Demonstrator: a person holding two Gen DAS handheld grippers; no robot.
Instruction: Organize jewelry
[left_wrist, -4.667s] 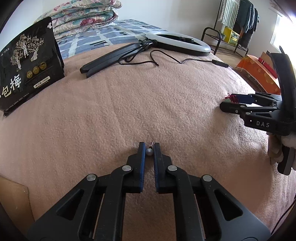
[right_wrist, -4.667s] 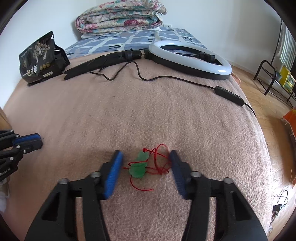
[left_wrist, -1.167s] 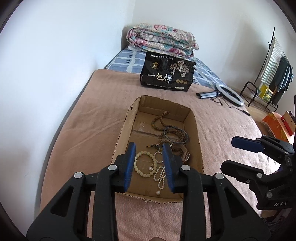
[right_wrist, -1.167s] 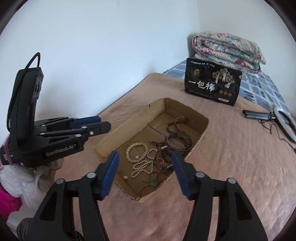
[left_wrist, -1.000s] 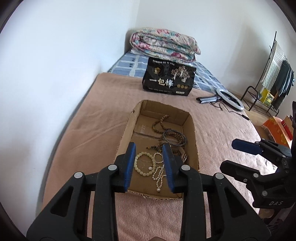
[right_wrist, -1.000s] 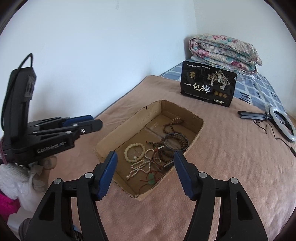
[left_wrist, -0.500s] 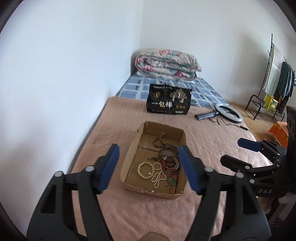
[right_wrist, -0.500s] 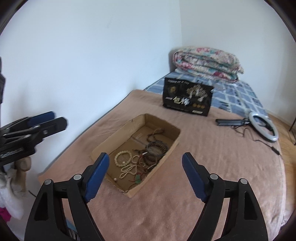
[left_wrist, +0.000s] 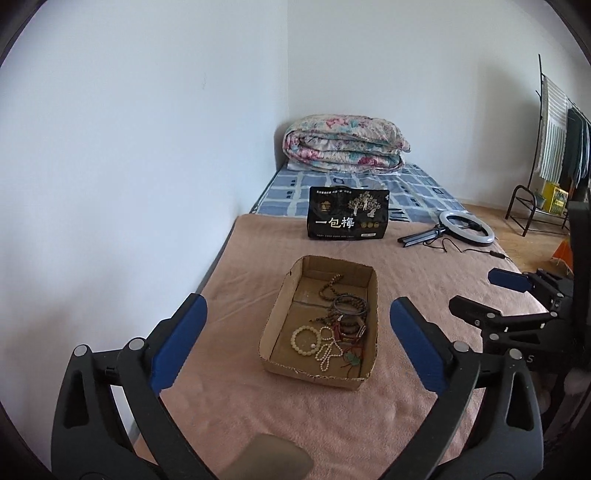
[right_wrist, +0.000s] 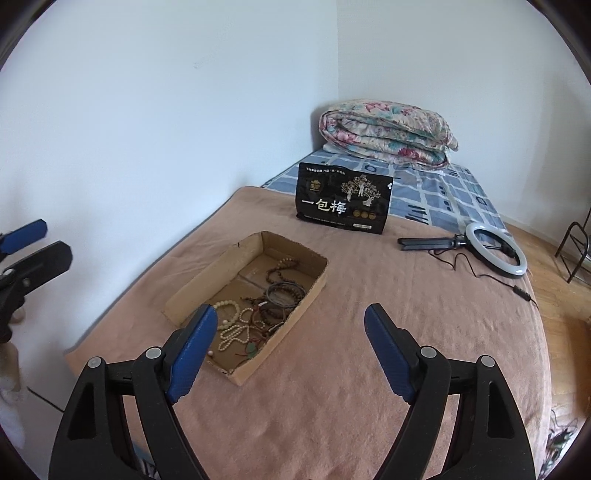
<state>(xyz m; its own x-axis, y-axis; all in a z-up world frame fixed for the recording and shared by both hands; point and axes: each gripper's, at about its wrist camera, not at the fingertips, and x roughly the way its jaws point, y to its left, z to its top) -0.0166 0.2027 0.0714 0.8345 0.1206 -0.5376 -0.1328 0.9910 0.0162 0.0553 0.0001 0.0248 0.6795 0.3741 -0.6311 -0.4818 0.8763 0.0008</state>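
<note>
Shallow brown cardboard box (left_wrist: 275, 325) on pink bed blanket (left_wrist: 332, 413), holding beaded bracelets (left_wrist: 304, 336). Left hand-held gripper (left_wrist: 295, 341): jaws opening, empty, box at 12 o'clock. Right hand-held gripper (right_wrist: 290, 345): spread wide, empty.

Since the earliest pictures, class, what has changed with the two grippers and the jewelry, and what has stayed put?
The left gripper let go of its pearl piece and the right gripper left the green pendant; the pendant now lies in the cardboard box. Both grippers have pulled back and up from the box, empty, the left's jaws opening wide. Unmoved: the black bag, the ring light, the folded quilt.
</note>
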